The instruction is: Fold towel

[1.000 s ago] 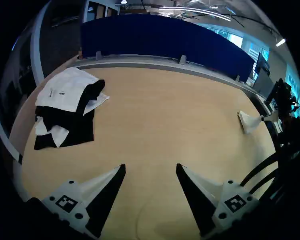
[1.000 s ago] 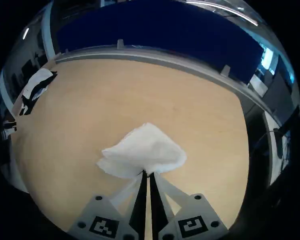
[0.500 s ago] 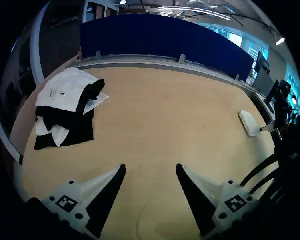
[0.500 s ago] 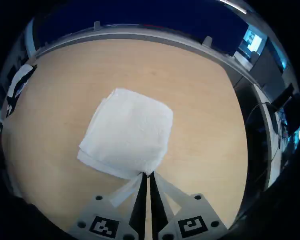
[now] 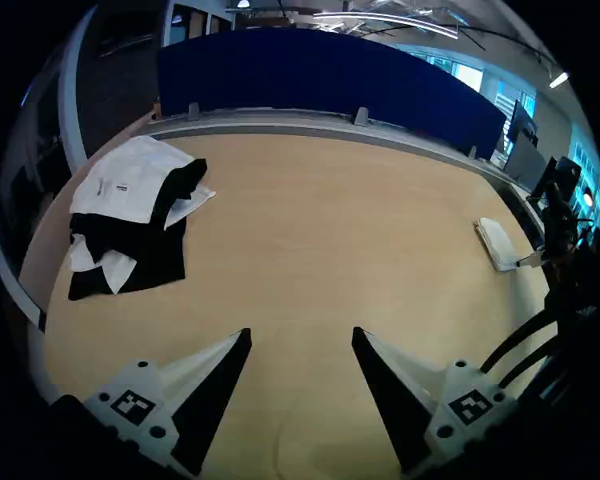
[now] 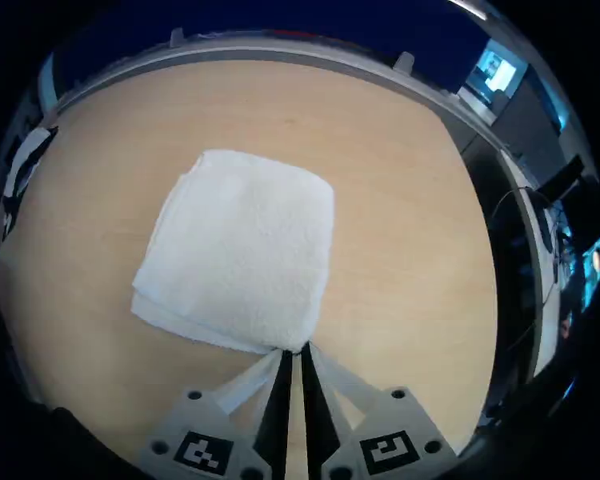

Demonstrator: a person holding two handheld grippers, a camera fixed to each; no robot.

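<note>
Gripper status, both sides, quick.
Left gripper: open, holding nothing.
Right gripper: closed on the near edge of the folded white towel.

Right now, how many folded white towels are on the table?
1. The folded white towel lies flat near the table's right edge, its near edge pinched in the right gripper. The black-and-white clothes heap at far left could hide others.

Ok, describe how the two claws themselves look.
The left claw and right claw match: each is a pair of white wedges tapering to points, black on the inner faces, with a square black-and-white marker and small dark holes on each base.
</note>
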